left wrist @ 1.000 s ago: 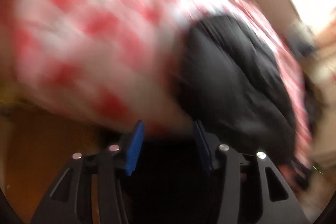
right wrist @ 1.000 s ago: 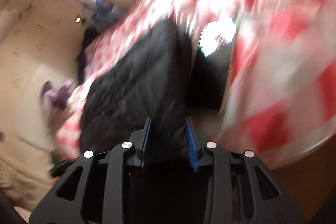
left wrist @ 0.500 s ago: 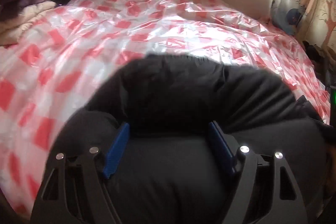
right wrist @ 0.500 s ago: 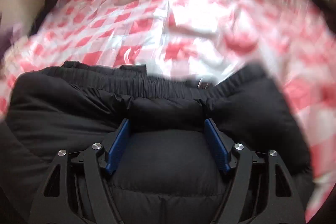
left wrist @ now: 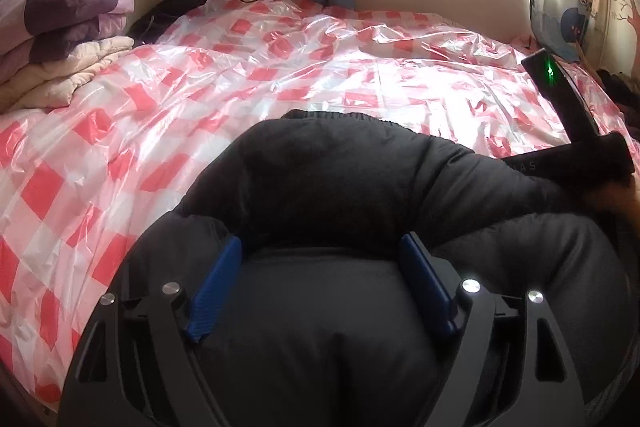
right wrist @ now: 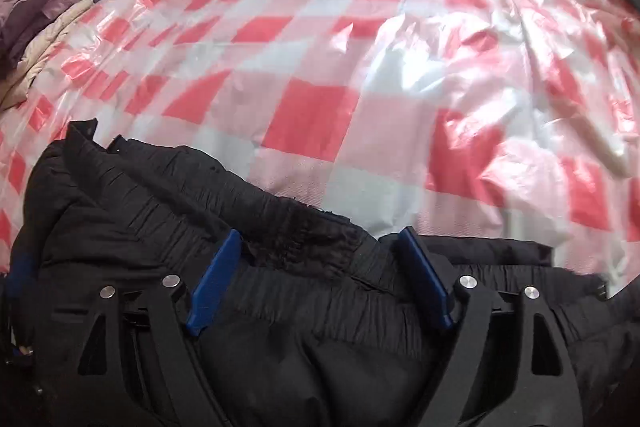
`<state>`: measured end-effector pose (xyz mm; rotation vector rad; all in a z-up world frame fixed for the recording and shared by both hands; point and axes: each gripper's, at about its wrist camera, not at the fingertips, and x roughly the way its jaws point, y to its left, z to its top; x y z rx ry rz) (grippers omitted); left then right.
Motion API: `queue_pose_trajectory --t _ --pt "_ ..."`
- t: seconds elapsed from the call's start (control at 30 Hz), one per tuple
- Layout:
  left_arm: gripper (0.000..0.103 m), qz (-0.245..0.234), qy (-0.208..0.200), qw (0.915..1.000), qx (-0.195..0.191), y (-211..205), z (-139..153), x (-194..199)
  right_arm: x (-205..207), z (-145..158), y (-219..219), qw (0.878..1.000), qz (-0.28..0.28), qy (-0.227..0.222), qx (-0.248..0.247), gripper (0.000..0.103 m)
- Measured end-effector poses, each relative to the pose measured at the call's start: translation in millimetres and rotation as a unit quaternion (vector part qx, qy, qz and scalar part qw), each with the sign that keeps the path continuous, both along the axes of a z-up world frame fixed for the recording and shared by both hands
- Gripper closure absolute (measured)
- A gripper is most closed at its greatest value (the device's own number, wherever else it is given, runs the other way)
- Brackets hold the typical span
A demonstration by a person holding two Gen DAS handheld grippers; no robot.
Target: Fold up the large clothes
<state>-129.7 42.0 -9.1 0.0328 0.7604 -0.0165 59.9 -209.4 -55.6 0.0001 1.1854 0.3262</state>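
At far left a stack of folded quilts (left wrist: 60,39) sits against the wall, bordering a wide stretch of red-and-white checked plastic sheet (left wrist: 240,75) that lies bare out to the far wall and window. The black padded garment (left wrist: 360,187) lies bunched at the near edge. The left gripper (left wrist: 320,259) hovers low over it, jaws spread wide, puffy cloth bulging between them. To its right the right gripper (right wrist: 320,251) is likewise spread wide over the elastic waistband (right wrist: 304,231), pinching nothing. Faint lettering on the right gripper's body is unreadable.
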Motion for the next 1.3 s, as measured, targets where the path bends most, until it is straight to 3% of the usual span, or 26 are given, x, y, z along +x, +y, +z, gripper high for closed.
queue_pose_trajectory --t 0.1,0.2,0.27,0.33,0.37,0.4,0.43,0.47,0.6,0.73,0.83,0.9,0.97,1.03,1.13,1.2,1.27,1.3 --pt "0.023 -0.010 -0.002 0.9999 0.012 -2.7 -5.3 -4.1 -9.3 30.0 -18.3 1.000 -0.009 -0.002 0.026 0.027" --pt "0.023 -0.013 -0.003 0.9998 0.010 -2.3 -5.3 -5.0 -48.3 94.4 -67.9 0.994 -0.050 -0.093 0.016 0.026" --pt "0.023 -0.016 -0.001 0.9999 0.001 0.4 -4.9 -4.9 -81.7 114.3 -118.4 0.982 -0.115 -0.148 -0.015 0.021" --pt "0.022 -0.019 0.000 0.9998 -0.006 2.4 -4.6 -5.3 -103.0 98.7 -169.2 0.971 -0.179 -0.154 -0.027 0.021" --pt "0.022 -0.020 0.000 0.9998 -0.008 3.1 -4.1 -5.6 -115.5 73.9 -197.8 0.968 -0.212 -0.129 -0.021 0.021" --pt "0.022 -0.025 0.001 0.9996 -0.015 3.3 -3.5 -6.3 -125.9 45.5 -219.5 0.968 -0.233 -0.093 -0.006 0.020" --pt "0.021 -0.033 0.003 0.9992 -0.023 2.6 -2.6 -7.4 -140.8 26.1 -238.0 0.965 -0.245 -0.078 0.048 0.021" --pt "0.021 -0.035 -0.002 0.9993 -0.013 -0.8 -2.3 -9.9 -149.6 22.9 -243.2 0.961 -0.252 -0.089 0.070 0.022" --pt "0.021 -0.031 -0.012 0.9993 0.014 -6.9 -2.7 -14.5 -163.3 49.2 -230.4 0.963 -0.239 -0.120 0.035 0.022" --pt "0.020 -0.030 -0.014 0.9993 0.018 -7.2 -2.5 -14.7 -163.7 106.3 -155.6 0.968 -0.136 -0.207 0.035 0.022" --pt "0.020 -0.030 -0.014 0.9993 0.018 -6.4 -2.6 -14.7 -136.1 113.2 -95.5 0.980 -0.057 -0.188 0.034 0.022" --pt "0.020 -0.029 -0.014 0.9993 0.016 -6.7 -2.5 -14.4 -116.0 89.0 -61.9 0.988 -0.024 -0.150 0.000 0.022" --pt "0.020 -0.026 -0.018 0.9995 0.007 -5.1 -0.2 -15.1 -105.5 46.0 -46.2 0.995 0.000 -0.094 -0.031 0.019" --pt "0.019 -0.027 -0.019 0.9994 0.005 -4.3 -0.4 -15.7 -107.5 32.4 -51.9 0.996 -0.007 -0.082 -0.022 0.019" --pt "0.018 -0.030 -0.016 0.9994 0.007 -4.4 -2.5 -14.0 -126.7 56.5 -65.6 0.995 -0.032 -0.089 0.016 0.019" --pt "0.018 -0.032 -0.011 0.9994 -0.006 -0.6 -3.7 -11.3 -158.8 87.8 -74.6 0.991 -0.028 -0.128 0.038 0.019" --pt "0.017 -0.033 -0.005 0.9991 -0.026 5.0 -5.0 -8.0 -177.3 90.2 -83.9 0.991 -0.033 -0.133 0.004 0.014" --pt "0.016 -0.036 -0.002 0.9987 -0.037 7.6 -5.4 -6.8 -182.3 77.6 -85.2 0.994 -0.024 -0.105 -0.019 0.014"
